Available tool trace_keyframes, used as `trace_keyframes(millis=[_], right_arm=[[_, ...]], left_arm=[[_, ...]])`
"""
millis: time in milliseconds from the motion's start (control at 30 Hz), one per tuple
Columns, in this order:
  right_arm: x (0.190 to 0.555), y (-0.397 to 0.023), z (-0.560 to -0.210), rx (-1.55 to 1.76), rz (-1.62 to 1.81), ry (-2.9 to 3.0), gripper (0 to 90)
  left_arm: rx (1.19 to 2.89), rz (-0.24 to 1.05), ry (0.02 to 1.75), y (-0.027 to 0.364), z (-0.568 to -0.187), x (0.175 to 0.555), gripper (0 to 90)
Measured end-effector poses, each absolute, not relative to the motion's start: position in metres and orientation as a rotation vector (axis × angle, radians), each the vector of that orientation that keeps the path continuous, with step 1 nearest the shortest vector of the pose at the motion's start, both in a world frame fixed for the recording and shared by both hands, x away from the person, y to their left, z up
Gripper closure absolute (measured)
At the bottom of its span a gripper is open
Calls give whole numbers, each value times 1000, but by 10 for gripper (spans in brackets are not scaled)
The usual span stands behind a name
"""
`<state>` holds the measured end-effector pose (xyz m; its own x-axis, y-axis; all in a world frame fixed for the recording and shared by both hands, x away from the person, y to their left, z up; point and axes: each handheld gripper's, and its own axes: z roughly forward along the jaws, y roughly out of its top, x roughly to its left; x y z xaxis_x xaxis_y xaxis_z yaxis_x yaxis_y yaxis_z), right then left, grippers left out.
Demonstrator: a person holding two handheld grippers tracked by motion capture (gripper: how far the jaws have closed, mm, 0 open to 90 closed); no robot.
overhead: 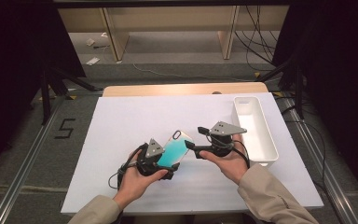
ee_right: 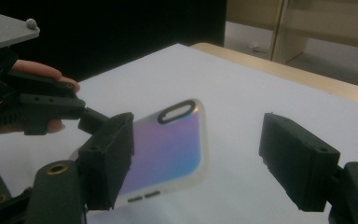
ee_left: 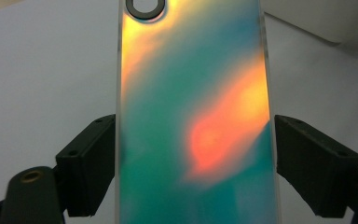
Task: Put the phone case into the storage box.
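Observation:
An iridescent phone case (overhead: 176, 148) with a teal, orange and pink sheen is held above the white board, camera hole pointing away from the person. My left gripper (overhead: 167, 164) is shut on its lower end. In the left gripper view the case (ee_left: 196, 116) runs up between the jaws of the left gripper (ee_left: 196, 140), and both black pads press its long edges. My right gripper (overhead: 192, 147) is just right of the case, pointing left at it, and stands open. In the right gripper view the case (ee_right: 168, 144) lies beyond the wide-apart jaws of the right gripper (ee_right: 200, 158), partly behind the left one.
An empty white rectangular bin (overhead: 254, 128) stands at the right edge of the white board (overhead: 130, 116). A wooden table edge (overhead: 182, 88) runs behind the board. Dark stands and cables surround the table on the floor.

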<state>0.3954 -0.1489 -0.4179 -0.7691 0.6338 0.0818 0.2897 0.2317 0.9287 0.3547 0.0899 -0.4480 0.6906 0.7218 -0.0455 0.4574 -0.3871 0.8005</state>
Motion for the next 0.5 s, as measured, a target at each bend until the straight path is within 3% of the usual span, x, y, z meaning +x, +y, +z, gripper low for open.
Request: trace_keyframes(millis=[500], right_arm=[[406,-136,-425,908,1560,2232,297]], left_arm=[[2064,381,854,77,-448,348,170]])
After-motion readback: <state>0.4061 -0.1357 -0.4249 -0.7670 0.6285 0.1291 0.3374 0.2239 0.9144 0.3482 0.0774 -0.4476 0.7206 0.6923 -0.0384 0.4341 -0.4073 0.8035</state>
